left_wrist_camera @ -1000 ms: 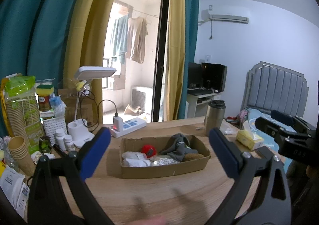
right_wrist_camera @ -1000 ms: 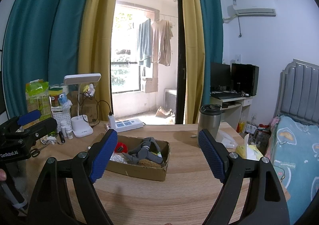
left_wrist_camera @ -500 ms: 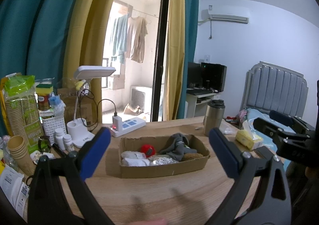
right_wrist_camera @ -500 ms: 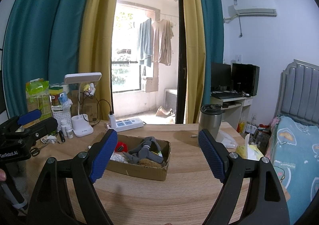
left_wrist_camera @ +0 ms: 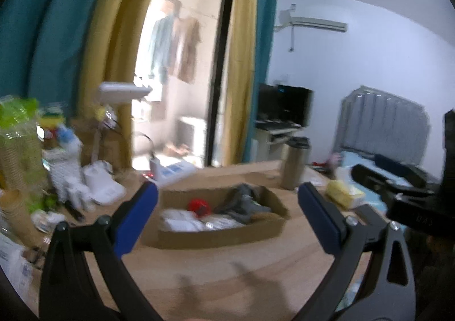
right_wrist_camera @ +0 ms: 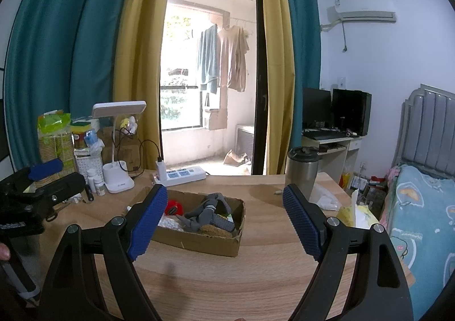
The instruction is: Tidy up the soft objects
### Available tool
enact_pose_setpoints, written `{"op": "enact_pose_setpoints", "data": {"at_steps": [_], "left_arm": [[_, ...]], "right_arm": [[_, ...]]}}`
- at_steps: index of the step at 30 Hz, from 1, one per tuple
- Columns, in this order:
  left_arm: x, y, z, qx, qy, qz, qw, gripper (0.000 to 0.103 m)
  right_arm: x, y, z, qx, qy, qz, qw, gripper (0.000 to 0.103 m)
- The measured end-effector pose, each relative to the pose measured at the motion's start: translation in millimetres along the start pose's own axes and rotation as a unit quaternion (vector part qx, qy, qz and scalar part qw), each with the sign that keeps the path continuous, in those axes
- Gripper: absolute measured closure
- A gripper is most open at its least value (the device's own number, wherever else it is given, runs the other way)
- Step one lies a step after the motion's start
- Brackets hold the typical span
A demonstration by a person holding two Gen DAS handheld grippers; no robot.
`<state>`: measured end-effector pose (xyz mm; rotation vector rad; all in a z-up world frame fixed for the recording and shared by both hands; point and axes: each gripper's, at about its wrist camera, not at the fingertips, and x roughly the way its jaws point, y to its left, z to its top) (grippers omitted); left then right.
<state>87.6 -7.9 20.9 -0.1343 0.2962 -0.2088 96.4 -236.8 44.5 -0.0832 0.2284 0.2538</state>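
Observation:
A shallow cardboard box [right_wrist_camera: 199, 241] sits on the wooden table [right_wrist_camera: 227, 278]. It holds a grey sock [right_wrist_camera: 204, 211], a red soft ball [right_wrist_camera: 173, 206], white soft items [right_wrist_camera: 170, 223] and a brown pad [right_wrist_camera: 213, 228]. The left wrist view is blurred and shows the box [left_wrist_camera: 221, 235], the red ball [left_wrist_camera: 199, 206] and the grey sock [left_wrist_camera: 241, 204]. My left gripper [left_wrist_camera: 227, 213] is open and empty, short of the box. My right gripper [right_wrist_camera: 224, 221] is open and empty, above the table in front of the box.
A steel tumbler [right_wrist_camera: 301, 173] stands right of the box, with a yellow tissue pack [right_wrist_camera: 352, 214] near the table's right edge. A power strip [right_wrist_camera: 182, 174], desk lamp [right_wrist_camera: 118, 179], small bottles [right_wrist_camera: 95, 181] and paper cups [right_wrist_camera: 55, 145] crowd the back left. A bed [right_wrist_camera: 421, 221] lies to the right.
The left wrist view has gone blurred and the scene has shifted, so my left gripper is moving. The right gripper has barely moved. Both stay open.

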Motion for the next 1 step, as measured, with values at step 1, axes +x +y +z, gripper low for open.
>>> {"op": "enact_pose_setpoints", "data": {"at_steps": [1], "left_arm": [[7.8, 6.0, -2.1, -0.007, 0.020, -0.005, 0.9998, 0.003]], "right_arm": [[1.2, 0.6, -1.6, -0.001, 0.001, 0.000, 1.000, 0.017]]}}
